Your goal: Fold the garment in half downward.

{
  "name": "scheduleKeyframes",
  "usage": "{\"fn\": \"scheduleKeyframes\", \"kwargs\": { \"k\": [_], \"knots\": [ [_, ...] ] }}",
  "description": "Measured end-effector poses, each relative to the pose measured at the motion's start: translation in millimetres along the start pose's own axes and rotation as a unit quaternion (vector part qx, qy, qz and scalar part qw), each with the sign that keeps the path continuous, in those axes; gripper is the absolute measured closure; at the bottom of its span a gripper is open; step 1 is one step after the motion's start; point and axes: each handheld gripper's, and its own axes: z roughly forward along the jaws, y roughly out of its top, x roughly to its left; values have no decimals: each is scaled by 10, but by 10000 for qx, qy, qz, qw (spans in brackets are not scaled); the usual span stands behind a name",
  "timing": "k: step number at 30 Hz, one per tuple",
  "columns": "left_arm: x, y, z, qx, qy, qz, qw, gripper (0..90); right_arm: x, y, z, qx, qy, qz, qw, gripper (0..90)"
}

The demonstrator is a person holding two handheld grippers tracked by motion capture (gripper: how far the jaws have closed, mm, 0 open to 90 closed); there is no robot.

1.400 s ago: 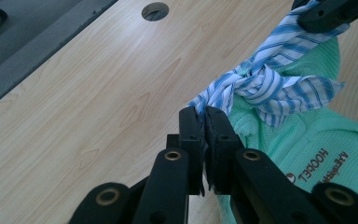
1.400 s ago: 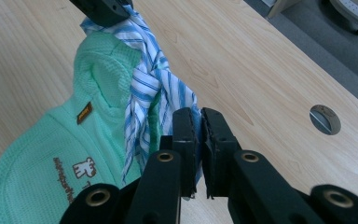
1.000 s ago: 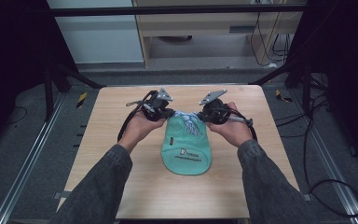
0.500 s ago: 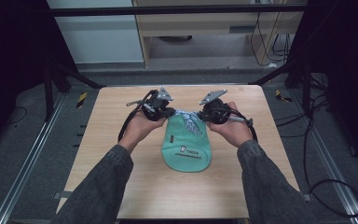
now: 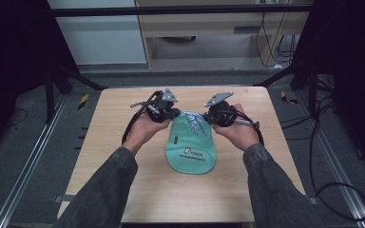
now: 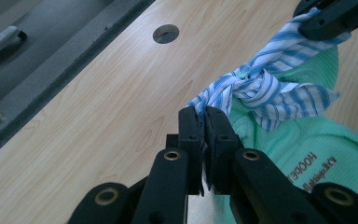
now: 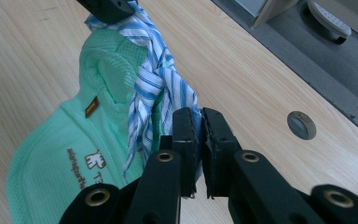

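**Green pouch with striped tie, held at both ends**

Green pouch (image 5: pixel 190 153): flat on the table (image 5: pixel 114 156), middle. Striped tie (image 5: pixel 192 119): knotted at the pouch's top. Left gripper (image 6: pixel 204 116): jaws clamped on one tie end. Right gripper (image 7: pixel 199 119): clamped on the other.

Dim surroundings, evenly lit table (image 5: pixel 109 156), sharp close views, perhaps slight softness
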Motion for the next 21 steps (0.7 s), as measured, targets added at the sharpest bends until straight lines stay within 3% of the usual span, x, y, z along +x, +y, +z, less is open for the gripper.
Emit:
{"fn": "scheduleKeyframes", "kwargs": {
  "k": [6, 12, 21],
  "knots": [
    [-133, -41, -36, -31, 36, 192, 9998, 863, 66, -69, -39, -2, -24, -130, 9999, 843],
    [-271, -123, -67, -32, 79, 414, 9991, 862, 227, -222, -81, -38, 2, -292, 9996, 840],
    [-362, -265, -45, -66, 36, 379, 9993, 862, 305, -309, -33, 25, 36, -374, 9993, 840]
  ]
}}
